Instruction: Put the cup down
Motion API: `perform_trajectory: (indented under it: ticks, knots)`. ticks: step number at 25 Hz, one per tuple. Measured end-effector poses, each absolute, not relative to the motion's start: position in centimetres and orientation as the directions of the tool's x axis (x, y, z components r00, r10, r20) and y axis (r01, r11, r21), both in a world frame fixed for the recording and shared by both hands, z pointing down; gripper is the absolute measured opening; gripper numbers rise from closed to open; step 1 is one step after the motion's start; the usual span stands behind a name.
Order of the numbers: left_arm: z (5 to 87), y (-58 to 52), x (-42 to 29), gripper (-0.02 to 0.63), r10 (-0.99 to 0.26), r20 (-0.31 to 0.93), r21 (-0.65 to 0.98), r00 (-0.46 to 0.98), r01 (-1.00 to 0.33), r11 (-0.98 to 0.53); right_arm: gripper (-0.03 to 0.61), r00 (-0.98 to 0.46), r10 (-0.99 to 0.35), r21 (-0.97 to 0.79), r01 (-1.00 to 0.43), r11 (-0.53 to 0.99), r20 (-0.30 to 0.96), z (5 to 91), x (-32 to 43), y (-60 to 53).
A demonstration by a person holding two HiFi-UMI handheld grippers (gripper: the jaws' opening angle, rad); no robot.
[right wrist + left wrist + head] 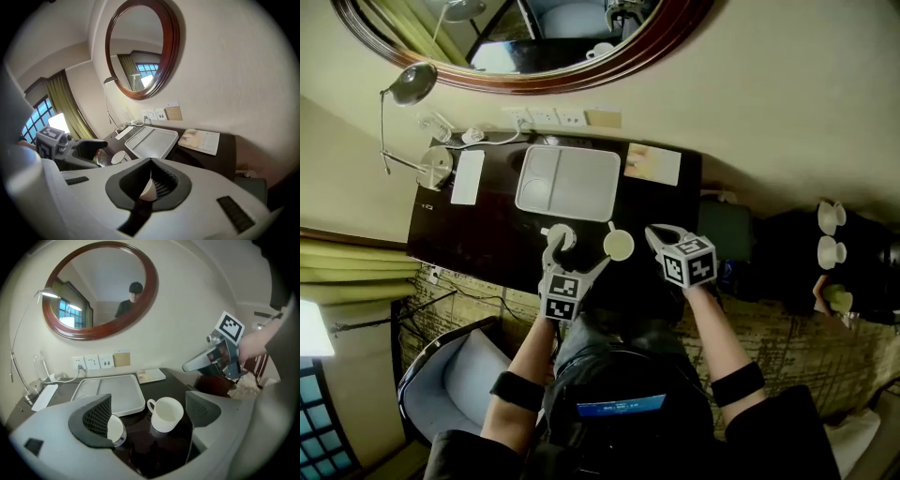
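Near the front edge of the desk [478, 230], about midway along it, the cup [166, 414] stands upright on the dark surface with its handle turned toward the back-left corner. It sits between the jaws of the left gripper [147, 411], which is released: both jaws are spread wide, and neither touches the cup, which is nearer the right-hand jaw. A second cup [115, 430], smaller and also white, stands just beside the tip of the left-hand jaw and is partly hidden behind it. The right gripper [150, 183] is clenched, its jaws drawn together to a narrow slit; a sliver of white shows in that slit, and what it is cannot be determined. From the left gripper view, the right gripper is raised above the right-hand end of the desk, apart from the cup and carrying nothing. A white tray [567, 183] lies flat at the middle of the back edge. A booklet [653, 164] lies at the back-right corner. A flat white item [469, 176] lies toward the back-left corner. Wall sockets [93, 362] sit above the back edge, below an oval wood-framed mirror [101, 289].
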State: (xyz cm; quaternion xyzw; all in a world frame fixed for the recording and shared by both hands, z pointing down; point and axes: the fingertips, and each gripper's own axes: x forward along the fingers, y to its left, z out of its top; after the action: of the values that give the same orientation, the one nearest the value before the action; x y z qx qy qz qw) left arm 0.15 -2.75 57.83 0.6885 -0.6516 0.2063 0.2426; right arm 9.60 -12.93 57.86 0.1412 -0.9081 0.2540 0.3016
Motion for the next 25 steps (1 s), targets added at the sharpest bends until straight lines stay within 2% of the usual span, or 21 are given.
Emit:
perform_trajectory:
  ticks: [1,7,14,20,22,24,25]
  knots:
    - [56.8,-2.3,-0.8,0.494,-0.804,0.593,0.068,0.051,-0.998,-0.013,0.003,-0.779,-0.101,-0.374,-0.405,0.834,0.619,58.0,9.4,-12.7]
    - [52.2,0.3,-5.6,0.387,-0.827,0.561,0.052,-0.034,-0.996,0.077,0.003,-0.789,-0.080,-0.366,-0.369,0.854,0.609,57.1,7.4,-11.2]
    - [49.8,3.8,-9.1,0.196,-0.829,0.549,0.107,-0.105,-0.975,0.194,0.003,-0.801,-0.061,-0.361,-0.335,0.870,0.596,55.6,5.5,-9.4]
    - [49.5,6.0,-11.2,0.136,-0.825,0.547,0.118,-0.143,-0.962,0.245,0.003,-0.805,-0.068,-0.352,-0.331,0.876,0.589,54.8,4.2,-8.5]
    - [49.3,6.6,-12.0,0.096,-0.822,0.548,0.119,-0.155,-0.958,0.260,0.003,-0.805,-0.070,-0.349,-0.333,0.876,0.590,54.7,3.8,-8.3]
    - [49.2,7.1,-12.8,0.013,-0.818,0.550,0.115,-0.166,-0.956,0.271,0.003,-0.803,-0.075,-0.346,-0.337,0.875,0.592,54.8,3.4,-8.2]
    - [49.2,7.3,-13.1,0.002,-0.817,0.552,0.117,-0.169,-0.954,0.276,0.003,-0.801,-0.078,-0.346,-0.341,0.874,0.593,54.8,3.2,-8.1]
